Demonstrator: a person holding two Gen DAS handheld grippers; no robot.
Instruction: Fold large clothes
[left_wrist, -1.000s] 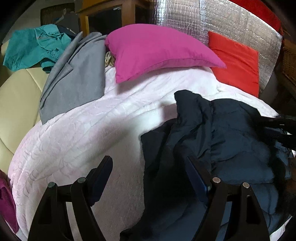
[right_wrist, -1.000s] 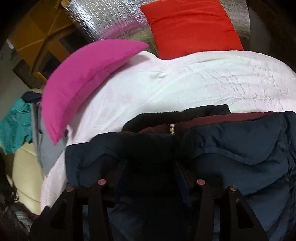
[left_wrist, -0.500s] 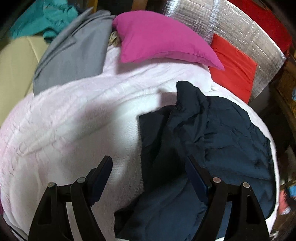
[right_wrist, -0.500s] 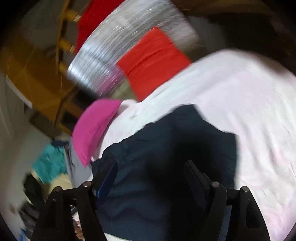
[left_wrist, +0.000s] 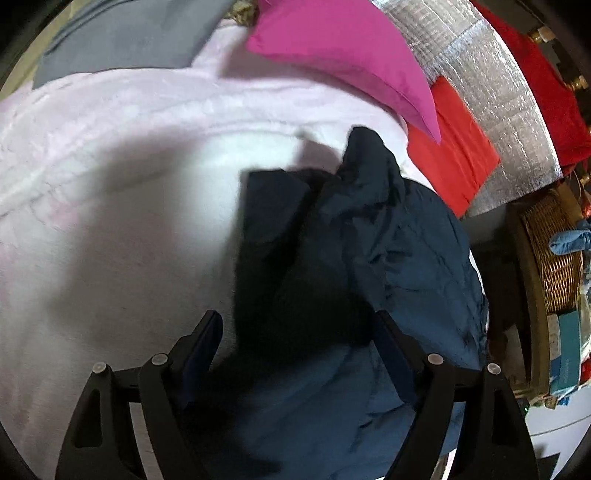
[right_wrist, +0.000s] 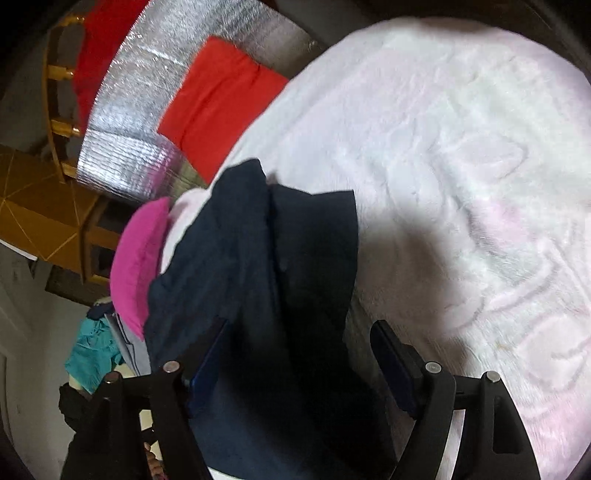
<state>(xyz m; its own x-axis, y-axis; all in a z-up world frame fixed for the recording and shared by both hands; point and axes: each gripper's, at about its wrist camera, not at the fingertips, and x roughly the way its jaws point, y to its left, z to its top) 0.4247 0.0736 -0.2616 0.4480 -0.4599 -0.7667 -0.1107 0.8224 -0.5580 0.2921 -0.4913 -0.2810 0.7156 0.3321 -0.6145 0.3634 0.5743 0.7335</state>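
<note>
pale blanket (left_wrist: 110, 192); magenta pillow (left_wrist: 343, 55), wicker basket (left_wrist: 554, 258)

Both grippers spread wide, angled downward

The left gripper (left_wrist: 297, 332) holds its jaws apart, gripping nothing; the right gripper (right_wrist: 299, 341) has just opened, its pads clear of any cloth.

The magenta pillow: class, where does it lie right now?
In the left wrist view the magenta pillow lies at the top, on the pale pink blanket, beyond the navy jacket and beside the red cushion.

jacket (left_wrist: 388, 258) lying on the blanket (left_wrist: 129, 221), two pillows (left_wrist: 343, 55) at the far end, basket (left_wrist: 554, 258) on the right
</note>
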